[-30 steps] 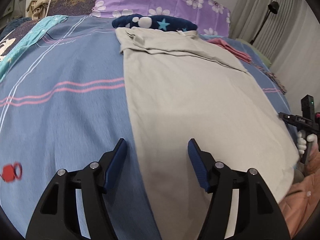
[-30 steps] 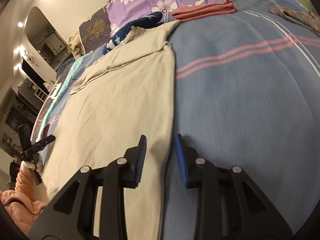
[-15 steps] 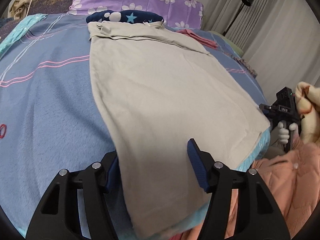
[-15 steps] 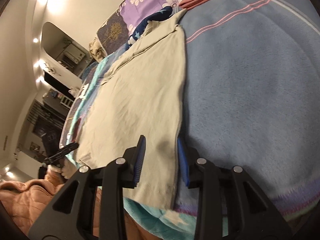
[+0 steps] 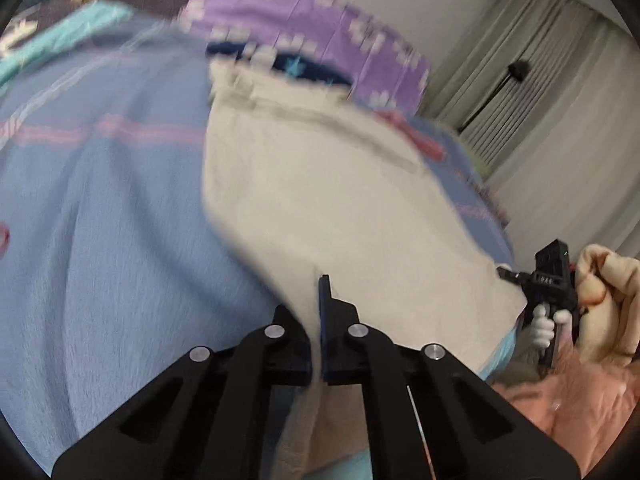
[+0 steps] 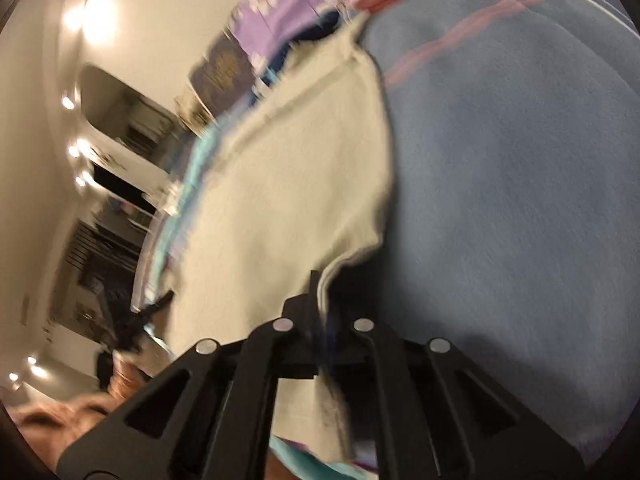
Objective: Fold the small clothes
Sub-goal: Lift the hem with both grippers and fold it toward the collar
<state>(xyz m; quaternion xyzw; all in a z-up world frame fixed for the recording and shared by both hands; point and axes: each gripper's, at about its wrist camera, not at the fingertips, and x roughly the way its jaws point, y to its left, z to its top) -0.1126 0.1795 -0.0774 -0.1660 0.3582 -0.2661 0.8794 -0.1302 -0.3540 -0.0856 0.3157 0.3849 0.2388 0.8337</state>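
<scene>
— Here, both tongs have just closed on the near hem of the beige garment [image 5: 344,200] spread on the bed [image 5: 104,240]: left tongs [image 5: 316,312] on one corner, right tongs [image 6: 320,304] on the other.

— The risk?

— A shallow bite; thin cloth could slip free once lifted, skewing the fold.
</scene>
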